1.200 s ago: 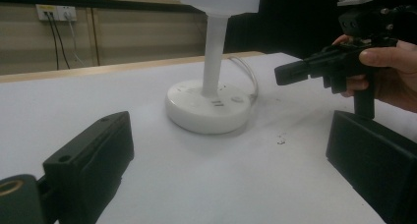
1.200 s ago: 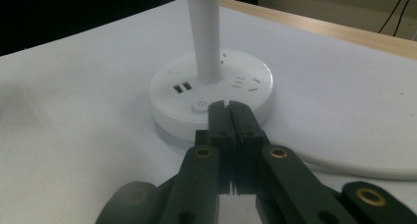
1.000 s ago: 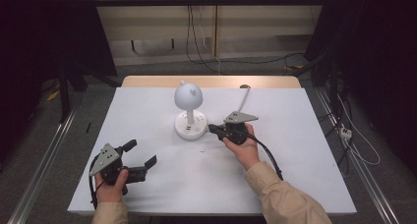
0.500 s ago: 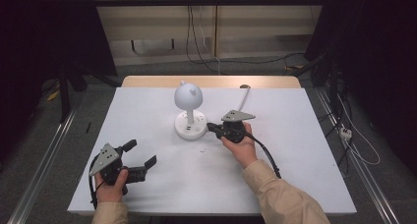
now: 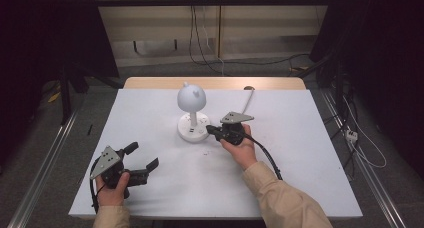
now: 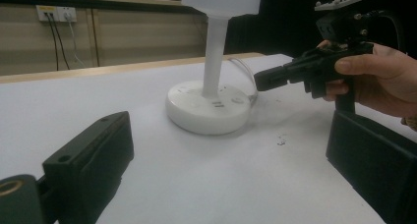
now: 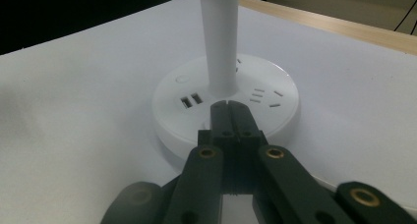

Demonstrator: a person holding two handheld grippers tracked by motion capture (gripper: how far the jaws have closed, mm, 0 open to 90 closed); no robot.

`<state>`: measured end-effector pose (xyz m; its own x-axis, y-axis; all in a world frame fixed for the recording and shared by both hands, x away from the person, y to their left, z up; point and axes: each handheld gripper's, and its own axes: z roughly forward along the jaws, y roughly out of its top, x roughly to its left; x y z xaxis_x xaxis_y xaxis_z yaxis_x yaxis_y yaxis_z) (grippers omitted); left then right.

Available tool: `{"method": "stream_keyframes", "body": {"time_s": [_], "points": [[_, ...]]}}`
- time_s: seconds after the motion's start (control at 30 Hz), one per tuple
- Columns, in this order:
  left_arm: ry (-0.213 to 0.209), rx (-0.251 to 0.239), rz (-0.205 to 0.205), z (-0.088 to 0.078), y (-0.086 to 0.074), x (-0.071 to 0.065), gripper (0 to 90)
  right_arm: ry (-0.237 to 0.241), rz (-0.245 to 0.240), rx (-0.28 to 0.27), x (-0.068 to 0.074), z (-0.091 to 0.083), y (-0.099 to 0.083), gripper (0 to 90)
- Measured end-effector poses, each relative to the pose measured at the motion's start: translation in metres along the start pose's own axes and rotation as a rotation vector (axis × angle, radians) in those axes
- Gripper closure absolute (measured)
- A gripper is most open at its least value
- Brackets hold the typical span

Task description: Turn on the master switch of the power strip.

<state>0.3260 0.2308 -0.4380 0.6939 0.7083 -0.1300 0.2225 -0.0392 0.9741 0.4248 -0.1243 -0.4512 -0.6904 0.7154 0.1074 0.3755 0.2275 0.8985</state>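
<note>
Lamp [image 5: 192, 113] upright mid-surface [image 5: 150, 108]. Right tongs [image 5: 211, 130] clenched tight, tips right over its round base [image 7: 226, 103]. Left tongs [image 5: 142, 157] spread wide, near front-left corner, well apart from lamp.

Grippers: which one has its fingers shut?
The right gripper, by the lamp base, fingers pressed together. The left gripper, at the table's near corner, is spread wide.

Beige wall [image 5: 165, 33] with cables [image 5: 200, 23], grey floor [image 5: 45, 138].
</note>
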Motion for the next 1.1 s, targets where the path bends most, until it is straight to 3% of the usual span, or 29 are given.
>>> {"method": "stream_keyframes", "body": {"time_s": [1.1], "points": [[-0.001, 0.001, -0.004, 0.0, -0.001, 0.0, 3.7, 0.007, -0.017, 0.026, 0.001, 0.018, 0.002, 90.0]]}}
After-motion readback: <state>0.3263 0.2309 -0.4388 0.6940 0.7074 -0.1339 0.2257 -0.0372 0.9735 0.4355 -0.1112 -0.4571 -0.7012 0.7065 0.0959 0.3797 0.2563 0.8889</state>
